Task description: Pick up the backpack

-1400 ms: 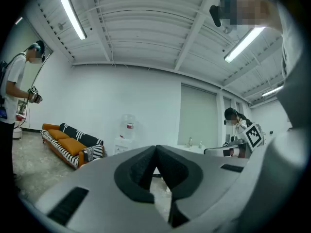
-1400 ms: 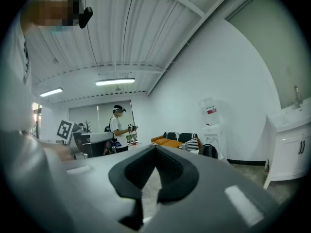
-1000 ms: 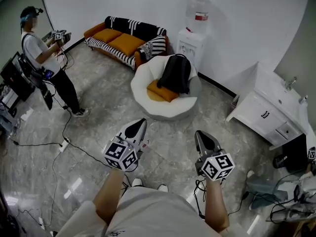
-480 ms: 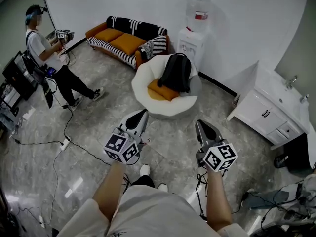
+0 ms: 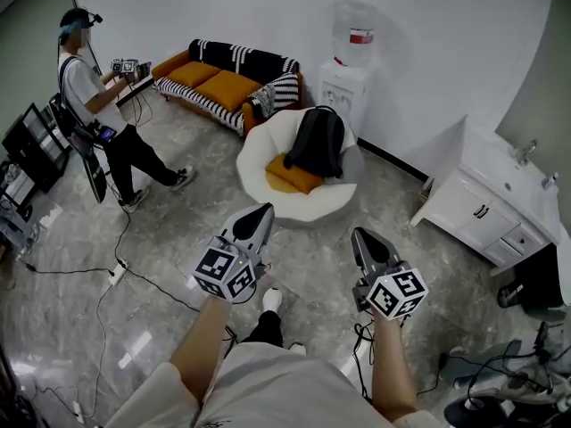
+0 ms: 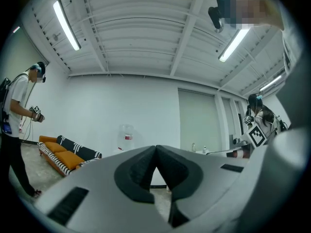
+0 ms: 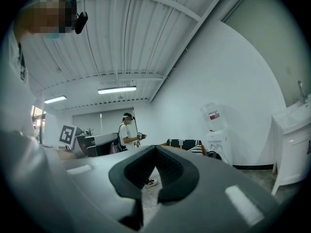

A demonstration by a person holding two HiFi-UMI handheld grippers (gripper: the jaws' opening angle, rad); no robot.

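both claws were pressed together, nothing pinched: left gripper (image 5: 261, 210) and right gripper (image 5: 361, 236) pointed level. black fabric backpack (image 5: 318, 141) leaned upright in round white armchair (image 5: 254, 152), well apart ahead. best plan, as judged: walk closer, spread jaws before reaching, aim for its top.

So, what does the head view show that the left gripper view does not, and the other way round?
Only the head view: the black backpack leaning in the white round chair on an orange cushion, the sink cabinet, and the right claw.
Only the left gripper view: the ceiling tube lights, and how the tips of the left claw meet, with nothing between.
Both: the striped sofa, the water dispenser and the standing person.
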